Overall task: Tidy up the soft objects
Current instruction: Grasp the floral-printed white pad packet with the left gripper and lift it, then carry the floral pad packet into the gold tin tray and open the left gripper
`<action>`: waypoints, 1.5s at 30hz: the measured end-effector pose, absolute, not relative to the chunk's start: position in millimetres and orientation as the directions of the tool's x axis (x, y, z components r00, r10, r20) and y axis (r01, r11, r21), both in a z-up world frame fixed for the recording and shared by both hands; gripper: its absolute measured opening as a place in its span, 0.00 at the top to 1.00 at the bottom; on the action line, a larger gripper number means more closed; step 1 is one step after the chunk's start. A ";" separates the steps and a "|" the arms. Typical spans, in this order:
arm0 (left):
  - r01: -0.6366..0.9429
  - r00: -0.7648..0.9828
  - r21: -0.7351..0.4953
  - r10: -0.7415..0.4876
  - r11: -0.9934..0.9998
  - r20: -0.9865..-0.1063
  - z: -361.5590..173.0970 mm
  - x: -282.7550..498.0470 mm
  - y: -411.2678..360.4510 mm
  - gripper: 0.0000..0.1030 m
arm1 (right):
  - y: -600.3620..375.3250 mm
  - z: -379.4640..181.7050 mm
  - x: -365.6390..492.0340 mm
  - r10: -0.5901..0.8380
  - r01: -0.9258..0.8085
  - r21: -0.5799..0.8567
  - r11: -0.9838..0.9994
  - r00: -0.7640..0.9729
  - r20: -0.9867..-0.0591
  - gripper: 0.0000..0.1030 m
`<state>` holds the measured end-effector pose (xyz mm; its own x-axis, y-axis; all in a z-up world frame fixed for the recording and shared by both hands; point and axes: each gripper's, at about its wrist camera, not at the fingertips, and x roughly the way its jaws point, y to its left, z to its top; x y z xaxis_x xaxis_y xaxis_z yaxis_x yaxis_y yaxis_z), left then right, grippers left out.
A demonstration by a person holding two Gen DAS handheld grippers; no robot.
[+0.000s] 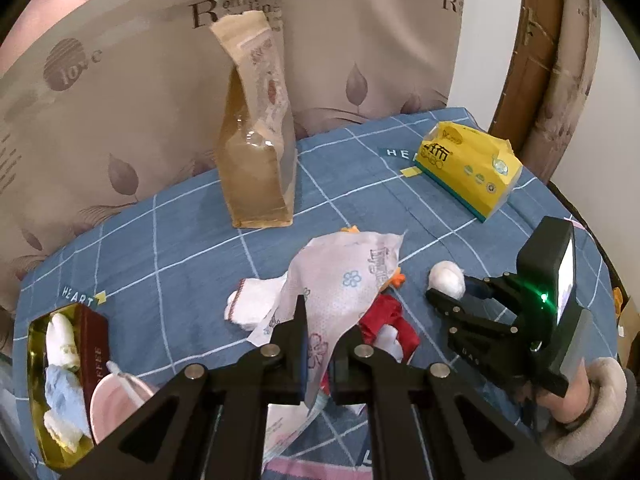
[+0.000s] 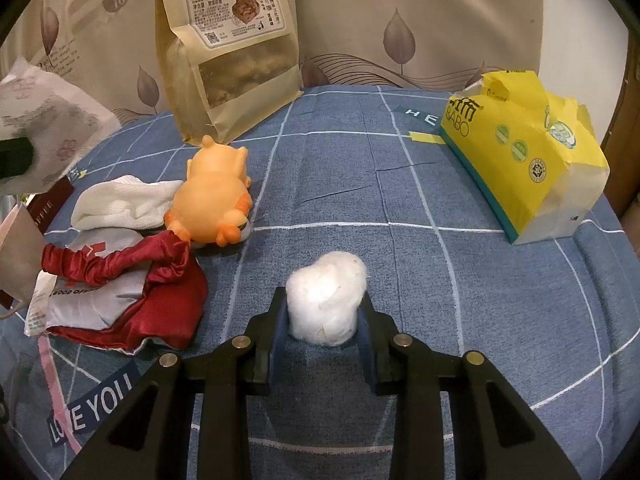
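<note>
Left wrist view: my left gripper (image 1: 320,332) is clenched on a patterned tissue pack (image 1: 340,280), lifted over the blue checked bed (image 1: 180,240). A gold box (image 1: 40,380) of cloths sits at far left. A hand (image 1: 568,396) holds my right gripper (image 1: 448,292).

Right wrist view: my right gripper (image 2: 324,312) grasps a white cotton ball (image 2: 326,300) resting on the bed. An orange toy (image 2: 214,196) and red pouch (image 2: 160,292) lie left of it, well apart.

Left tool (image 1: 320,334) is clamped tight, angled downward; right tool (image 2: 325,312) is pinched partway, angled downward.
</note>
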<state>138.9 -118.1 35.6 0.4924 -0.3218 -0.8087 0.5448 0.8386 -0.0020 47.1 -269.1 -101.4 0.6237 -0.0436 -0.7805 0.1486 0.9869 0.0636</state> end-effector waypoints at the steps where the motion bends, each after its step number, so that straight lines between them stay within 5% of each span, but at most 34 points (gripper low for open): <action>1: 0.543 0.493 -0.003 -0.321 0.840 -0.809 36.7 138.2 -115.0 0.94 | -269.0 -101.2 46.8 -0.044 0.149 0.064 0.987 0.624 -0.780 0.70; 45: 0.098 0.622 0.104 0.021 0.990 -0.783 63.6 149.1 115.2 0.94 | -268.0 -100.6 46.0 -0.053 0.147 0.051 0.988 0.621 -0.782 0.70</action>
